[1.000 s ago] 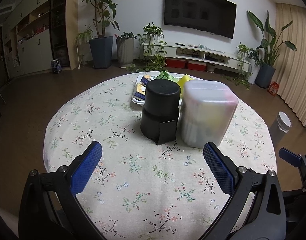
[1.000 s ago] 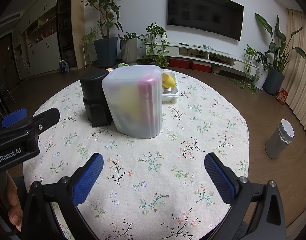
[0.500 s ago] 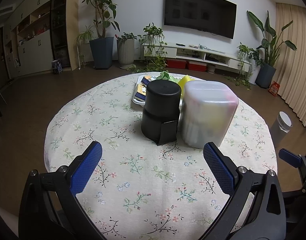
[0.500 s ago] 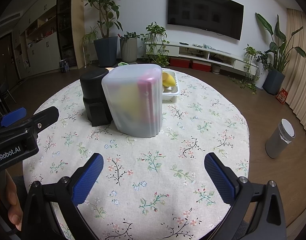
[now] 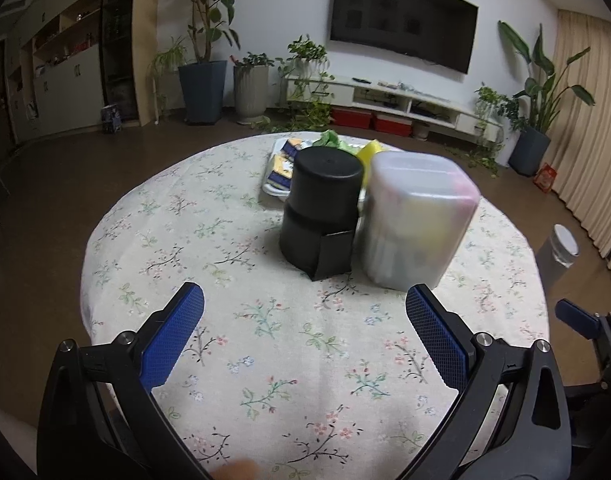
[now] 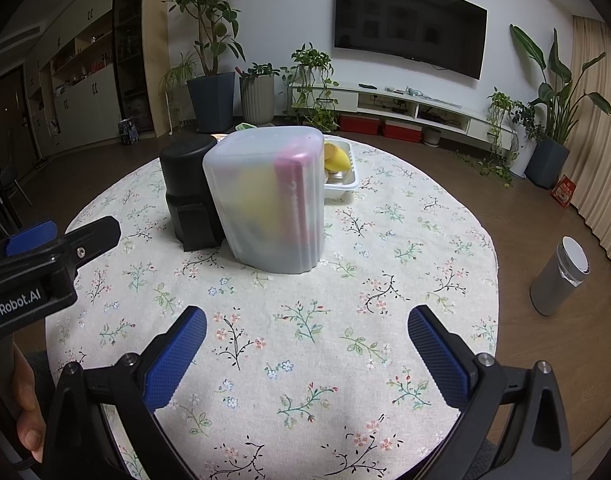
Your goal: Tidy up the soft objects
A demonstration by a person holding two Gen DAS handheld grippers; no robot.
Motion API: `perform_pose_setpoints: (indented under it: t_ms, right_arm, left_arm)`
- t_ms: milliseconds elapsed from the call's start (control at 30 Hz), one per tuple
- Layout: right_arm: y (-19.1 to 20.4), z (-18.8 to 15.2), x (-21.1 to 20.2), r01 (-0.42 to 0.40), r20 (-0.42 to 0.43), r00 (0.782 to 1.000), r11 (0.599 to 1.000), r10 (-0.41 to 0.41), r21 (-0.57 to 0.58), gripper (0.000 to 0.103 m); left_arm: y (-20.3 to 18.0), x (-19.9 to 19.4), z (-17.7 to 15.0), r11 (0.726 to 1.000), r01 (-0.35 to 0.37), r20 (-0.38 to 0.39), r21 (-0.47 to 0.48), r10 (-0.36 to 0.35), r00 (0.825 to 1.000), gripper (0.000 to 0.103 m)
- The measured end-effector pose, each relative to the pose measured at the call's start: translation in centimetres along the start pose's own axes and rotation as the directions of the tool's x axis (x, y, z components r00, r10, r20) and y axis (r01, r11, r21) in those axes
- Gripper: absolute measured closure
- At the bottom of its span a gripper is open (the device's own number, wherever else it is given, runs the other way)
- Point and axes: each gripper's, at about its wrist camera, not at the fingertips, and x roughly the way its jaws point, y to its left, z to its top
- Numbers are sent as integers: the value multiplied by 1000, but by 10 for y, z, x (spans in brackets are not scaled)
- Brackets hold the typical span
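Observation:
A translucent white plastic container stands upside down on the round floral tablecloth, with yellow and pink shapes blurred inside; it also shows in the right wrist view. A black cylindrical container stands touching its left side, and shows in the right wrist view. Behind them a white tray holds yellow soft items; in the left wrist view the tray shows yellow and blue sponges and something green. My left gripper is open and empty, short of both containers. My right gripper is open and empty.
The left gripper's body shows at the left of the right wrist view. A grey cylinder with a white top stands on the floor right of the table. Potted plants and a TV unit line the far wall.
The left gripper has drifted slightly, so the containers sit a little further left in its view. The right view is nearly unchanged. Both grippers stay open.

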Motion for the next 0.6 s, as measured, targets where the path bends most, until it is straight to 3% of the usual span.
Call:
perform_pose_setpoints:
  t_ms: [600]
  right_arm:
    - [-2, 4, 1, 0, -1, 1000, 1000, 0, 0, 0]
  left_arm:
    - [-3, 1, -1, 1000, 9, 5, 11, -9, 1000, 0]
